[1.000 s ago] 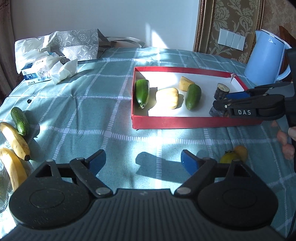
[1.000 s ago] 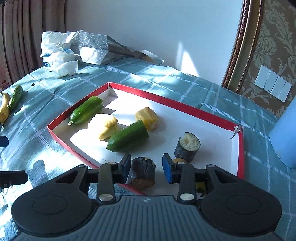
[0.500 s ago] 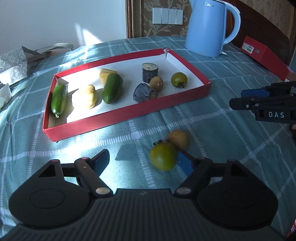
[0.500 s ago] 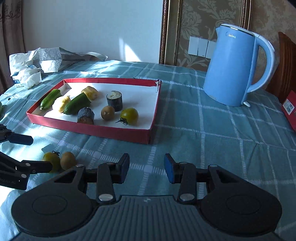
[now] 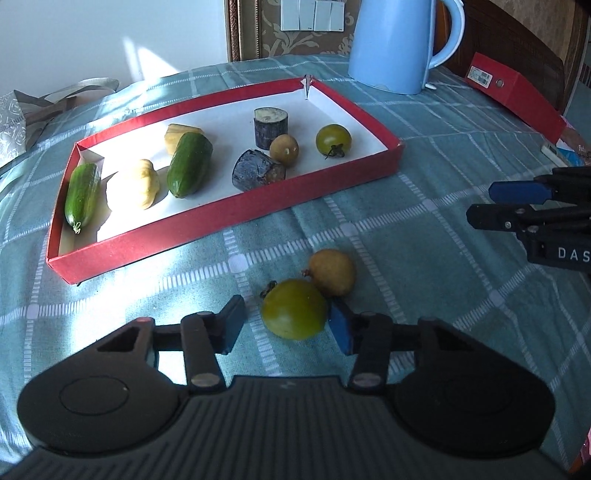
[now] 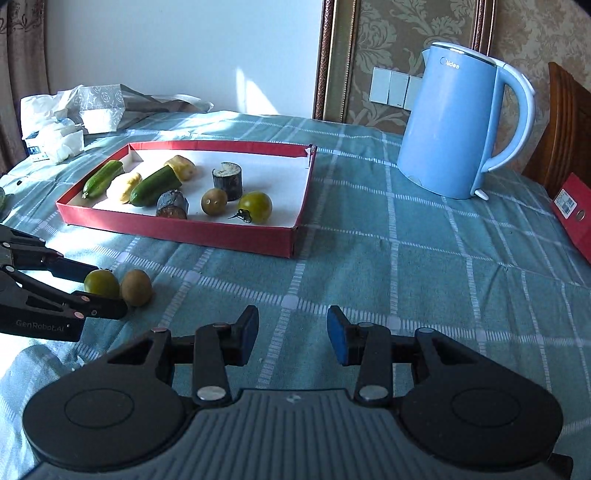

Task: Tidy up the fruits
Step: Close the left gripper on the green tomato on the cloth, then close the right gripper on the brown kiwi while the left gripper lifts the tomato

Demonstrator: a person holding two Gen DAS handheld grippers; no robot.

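Left jaws have just been closing around a green tomato, one pad still clear; right jaws empty, apart.

Sunlight fell in patches on a white wall and a teal checked tablecloth. Patterned wallpaper carried switches; a curtain hung left, a wooden chair right.

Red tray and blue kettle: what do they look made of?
Red tray: looks like cardboard or paperboard, a matte red outside with a plain white lining; one far corner is split open and its thin walls are folded, which suggests a box lid. Blue kettle: probably plastic or painted metal, I cannot tell which; its smooth pale-blue shell has a soft sheen, and the handle has a lighter edge.
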